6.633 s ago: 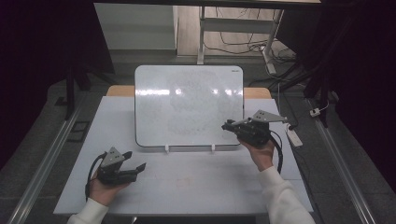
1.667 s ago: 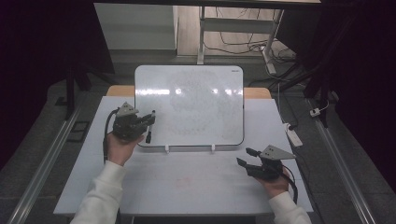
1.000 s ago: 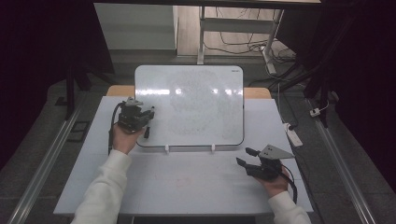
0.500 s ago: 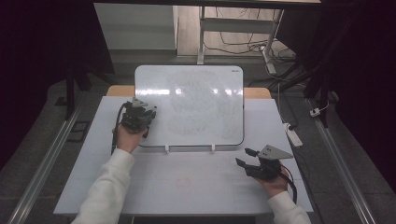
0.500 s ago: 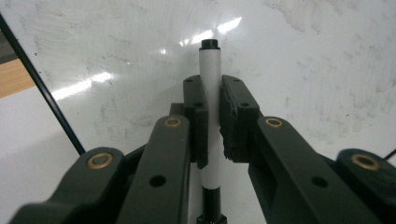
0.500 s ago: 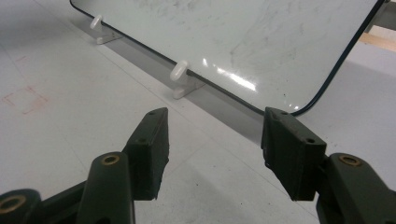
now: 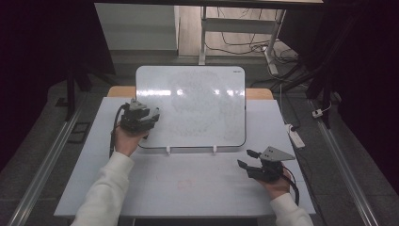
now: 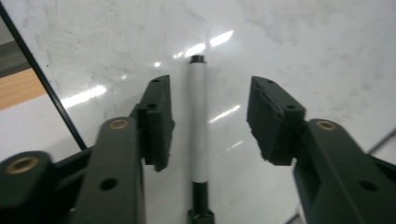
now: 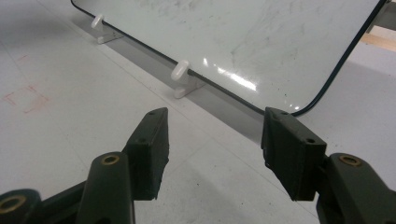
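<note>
Left gripper: I am holding my black two-jaw left gripper [image 7: 151, 114] over the left part of the board, at about 10 o'clock from the table's middle; its jaws are standing wide apart and gripping nothing.
Marker: a slim white marker with black ends [image 8: 198, 126] is lying flat on the board's surface, and in the left gripper view it is running straight up the gap between my jaws, touching neither pad. I cannot make it out in the high view.
Whiteboard: the glossy white rectangular whiteboard with a thin dark rim and rounded corners [image 7: 197, 106] is sitting at 12 o'clock on the table, its face smudged with faint grey wipe marks and catching light glints.
Board clips: two small white plastic clips [image 9: 181, 70] are propping the board's near edge, at roughly 11 o'clock ahead of my right jaws in the right gripper view.
Right gripper: I am resting my black right gripper with the grey three-cornered plate [image 7: 248, 159] low at about 4 o'clock on the table, well apart from the board; its jaws are spread wide and are empty.
Table: the pale grey-white tabletop [image 7: 188, 188] is showing a faint red mark [image 9: 25, 99] near its middle, at 9 o'clock from my right jaws.
</note>
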Demonstrator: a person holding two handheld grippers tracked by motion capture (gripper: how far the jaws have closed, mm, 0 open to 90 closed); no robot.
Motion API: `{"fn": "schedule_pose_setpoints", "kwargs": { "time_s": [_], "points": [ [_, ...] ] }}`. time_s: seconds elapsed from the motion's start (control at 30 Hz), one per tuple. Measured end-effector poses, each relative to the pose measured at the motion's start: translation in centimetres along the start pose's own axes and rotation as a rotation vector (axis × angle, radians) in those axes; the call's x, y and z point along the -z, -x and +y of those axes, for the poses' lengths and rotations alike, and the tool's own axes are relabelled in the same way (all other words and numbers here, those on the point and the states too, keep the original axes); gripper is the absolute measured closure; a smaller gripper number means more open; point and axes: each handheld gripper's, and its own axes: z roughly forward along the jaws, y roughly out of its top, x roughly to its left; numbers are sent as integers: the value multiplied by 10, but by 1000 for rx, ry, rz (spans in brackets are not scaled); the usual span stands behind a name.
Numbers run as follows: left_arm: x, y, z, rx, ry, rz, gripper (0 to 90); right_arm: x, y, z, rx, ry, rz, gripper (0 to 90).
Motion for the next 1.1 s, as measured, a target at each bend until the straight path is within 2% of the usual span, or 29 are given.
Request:
{"fn": "schedule_pose_setpoints", "kwargs": {
  "time_s": [0.17,0.23,0.37,0.6,0.93,1.1],
  "points": [
    [14,1,-6,11,38,-64,424,0,1,0,-4,-7,2,428],
    [20,1,-8,8,39,-86,390,0,2,0,-5,-9,0,425],
    [34,4,-15,-7,54,-105,354,1,3,0,-9,-8,2,420],
    [54,8,-30,-21,65,-162,299,0,5,-1,0,-11,1,408],
    [77,18,-70,-37,44,-206,247,0,12,-5,4,-23,-2,357],
    [82,21,-91,-34,29,-224,232,-1,15,-7,12,-42,-4,334]
  ]
}}
